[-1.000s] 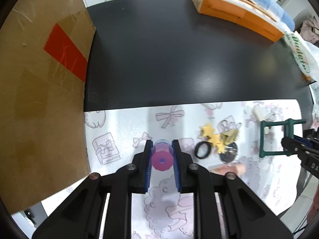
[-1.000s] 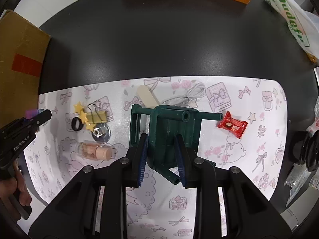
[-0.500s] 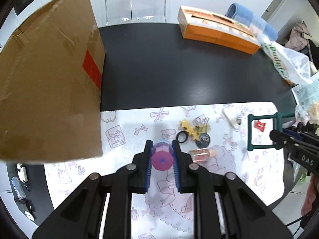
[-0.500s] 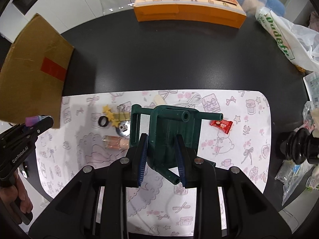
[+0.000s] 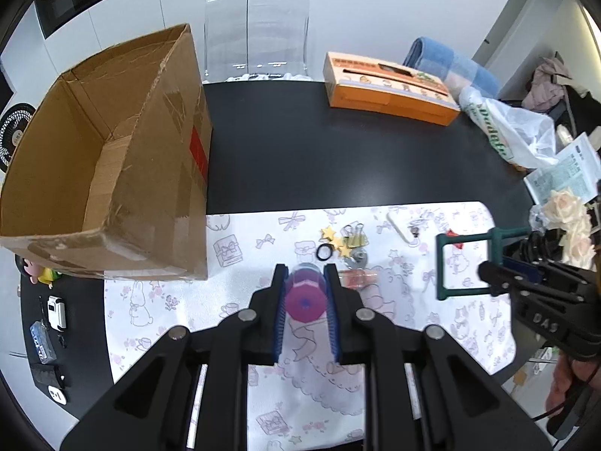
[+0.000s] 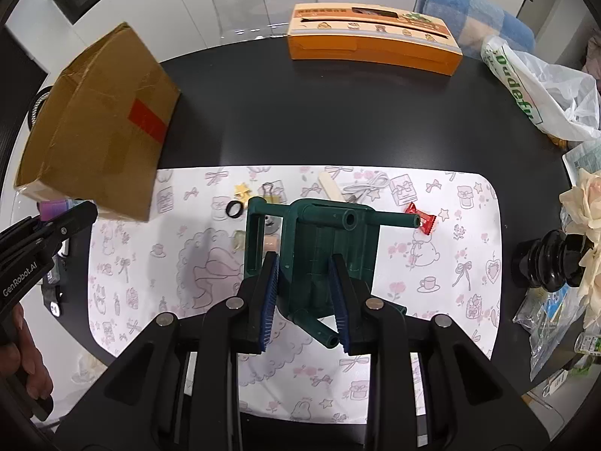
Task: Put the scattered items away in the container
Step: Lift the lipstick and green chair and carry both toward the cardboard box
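I see a matt brown cardboard box [image 5: 112, 173] with glossy clear tape and a red strip. The counter [image 6: 338, 124] looks smooth, dark and faintly shiny. A printed mat [image 6: 432, 263] on it seems smooth, like plastic sheet. My jaws carry ribbed blue pads [image 6: 271, 293] on matt black plastic. The green stool [image 6: 323, 248] looks like moulded plastic.

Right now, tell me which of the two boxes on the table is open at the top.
The brown cardboard box at the left, with red tape on its side: its top gapes open, showing a bare inside. The orange box at the far edge is closed.
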Action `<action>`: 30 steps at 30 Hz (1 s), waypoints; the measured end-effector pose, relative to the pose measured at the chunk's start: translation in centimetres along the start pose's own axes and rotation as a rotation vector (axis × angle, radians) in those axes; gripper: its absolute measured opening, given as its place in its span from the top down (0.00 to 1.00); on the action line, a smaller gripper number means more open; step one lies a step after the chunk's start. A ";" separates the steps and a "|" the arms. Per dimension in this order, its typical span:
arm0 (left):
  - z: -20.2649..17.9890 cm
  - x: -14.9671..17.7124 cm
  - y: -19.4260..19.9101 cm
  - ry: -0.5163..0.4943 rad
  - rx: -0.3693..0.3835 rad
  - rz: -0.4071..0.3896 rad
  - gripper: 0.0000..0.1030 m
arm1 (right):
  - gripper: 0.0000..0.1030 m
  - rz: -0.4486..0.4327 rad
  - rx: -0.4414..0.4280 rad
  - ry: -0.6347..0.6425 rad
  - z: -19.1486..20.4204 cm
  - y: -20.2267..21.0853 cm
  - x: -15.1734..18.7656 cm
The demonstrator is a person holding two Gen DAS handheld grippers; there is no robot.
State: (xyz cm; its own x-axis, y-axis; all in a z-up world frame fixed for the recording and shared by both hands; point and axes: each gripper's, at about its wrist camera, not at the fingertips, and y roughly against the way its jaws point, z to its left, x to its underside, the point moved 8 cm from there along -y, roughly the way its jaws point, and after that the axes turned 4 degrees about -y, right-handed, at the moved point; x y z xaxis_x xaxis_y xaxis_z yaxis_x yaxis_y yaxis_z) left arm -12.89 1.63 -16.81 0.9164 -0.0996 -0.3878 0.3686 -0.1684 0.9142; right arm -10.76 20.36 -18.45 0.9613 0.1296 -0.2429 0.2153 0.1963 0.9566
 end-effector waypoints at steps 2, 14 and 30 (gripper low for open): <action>-0.2 0.1 0.6 -0.004 0.003 -0.009 0.82 | 0.74 -0.003 -0.004 0.008 0.5 0.5 0.1; 1.1 -0.8 3.5 0.041 -0.003 -0.052 0.82 | 0.74 -0.044 -0.041 0.090 4.9 2.9 -2.0; 7.3 -5.1 8.5 0.158 -0.052 -0.166 0.82 | 0.73 -0.129 -0.116 0.293 14.7 5.6 -8.3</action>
State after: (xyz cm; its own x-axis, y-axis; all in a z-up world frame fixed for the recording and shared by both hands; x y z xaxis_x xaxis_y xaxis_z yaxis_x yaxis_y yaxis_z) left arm -15.57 -6.47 -7.91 0.8540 0.0808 -0.5140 0.5203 -0.1185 0.8458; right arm -14.98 6.15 -8.71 0.8335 0.3674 -0.4127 0.2945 0.3366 0.8944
